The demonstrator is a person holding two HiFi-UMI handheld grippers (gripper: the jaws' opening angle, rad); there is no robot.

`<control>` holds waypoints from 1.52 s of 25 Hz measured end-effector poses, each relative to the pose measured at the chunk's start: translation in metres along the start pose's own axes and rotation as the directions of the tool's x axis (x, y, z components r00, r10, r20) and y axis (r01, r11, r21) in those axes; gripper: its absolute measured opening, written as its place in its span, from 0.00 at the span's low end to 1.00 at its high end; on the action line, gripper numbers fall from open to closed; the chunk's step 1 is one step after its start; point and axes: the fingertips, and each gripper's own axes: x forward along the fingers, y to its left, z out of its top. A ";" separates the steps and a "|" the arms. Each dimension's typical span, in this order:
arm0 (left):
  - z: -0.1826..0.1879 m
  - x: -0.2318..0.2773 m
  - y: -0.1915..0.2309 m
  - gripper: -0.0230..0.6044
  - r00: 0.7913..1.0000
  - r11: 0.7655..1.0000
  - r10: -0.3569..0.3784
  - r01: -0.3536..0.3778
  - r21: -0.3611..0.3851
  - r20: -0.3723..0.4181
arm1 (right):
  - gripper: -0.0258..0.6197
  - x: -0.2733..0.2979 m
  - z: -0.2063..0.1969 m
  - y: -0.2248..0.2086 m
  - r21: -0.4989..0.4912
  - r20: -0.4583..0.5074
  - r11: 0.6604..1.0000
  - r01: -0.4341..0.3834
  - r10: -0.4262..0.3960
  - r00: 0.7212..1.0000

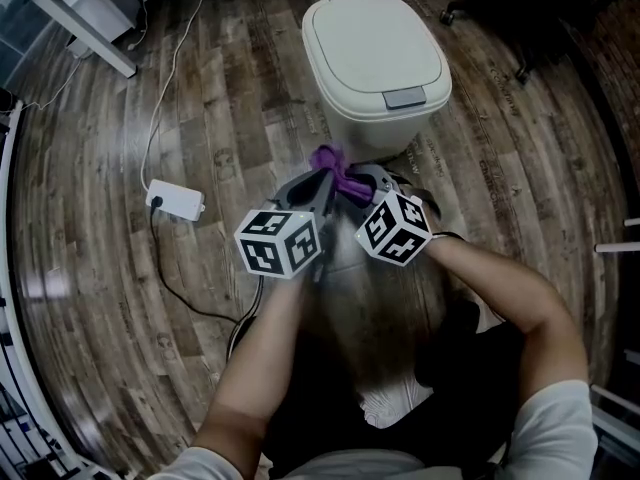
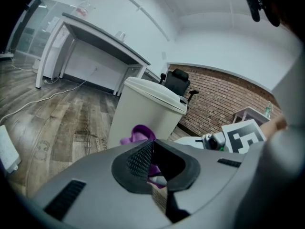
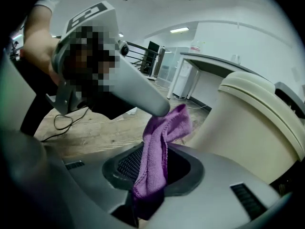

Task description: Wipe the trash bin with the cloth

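As forearms [image 1: 262, 360] converge, left tool [image 2: 151, 165] and right tool [image 3: 151, 173] pinch cloth [image 3: 161, 140].

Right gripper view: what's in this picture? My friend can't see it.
A purple cloth is pinched in the right claw and stretches up to the tip of the left claw, which also grips it. A cream trash bin with its lid shut stands close on the right, on a wooden floor.
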 end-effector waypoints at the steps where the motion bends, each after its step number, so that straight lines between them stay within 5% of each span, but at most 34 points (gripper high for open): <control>1: 0.000 -0.001 0.000 0.04 1.000 1.000 0.001 -0.001 -0.001 0.001 | 0.21 -0.001 -0.004 0.006 -0.015 -0.012 1.000 -0.021 0.020 1.000; 5: -0.001 0.001 -0.001 0.04 1.000 1.000 -0.005 0.005 -0.005 0.003 | 0.21 -0.012 -0.037 0.010 -0.022 -0.092 0.999 -0.047 0.045 0.995; 11: -0.012 0.021 -0.021 0.04 0.998 0.998 -0.054 0.054 -0.014 -0.035 | 0.21 -0.035 -0.115 -0.012 0.095 -0.246 0.995 0.024 0.000 0.969; 19: -0.033 0.040 -0.028 0.04 0.992 0.996 -0.071 0.065 -0.059 -0.104 | 0.21 -0.054 -0.205 -0.066 0.301 -0.398 0.917 0.260 -0.127 0.909; 32: -0.049 0.045 -0.045 0.04 0.980 0.996 -0.091 0.088 -0.022 -0.175 | 0.21 -0.036 -0.240 -0.127 0.451 -0.410 0.749 0.485 -0.308 0.858; 35: -0.051 0.042 -0.043 0.04 0.979 0.997 -0.078 0.080 0.003 -0.189 | 0.21 -0.020 -0.238 -0.123 0.467 -0.391 0.745 0.476 -0.309 0.867; 38: -0.053 0.039 -0.038 0.04 0.979 0.998 -0.062 0.065 0.011 -0.196 | 0.21 -0.003 -0.227 -0.107 0.448 -0.357 0.783 0.432 -0.286 0.889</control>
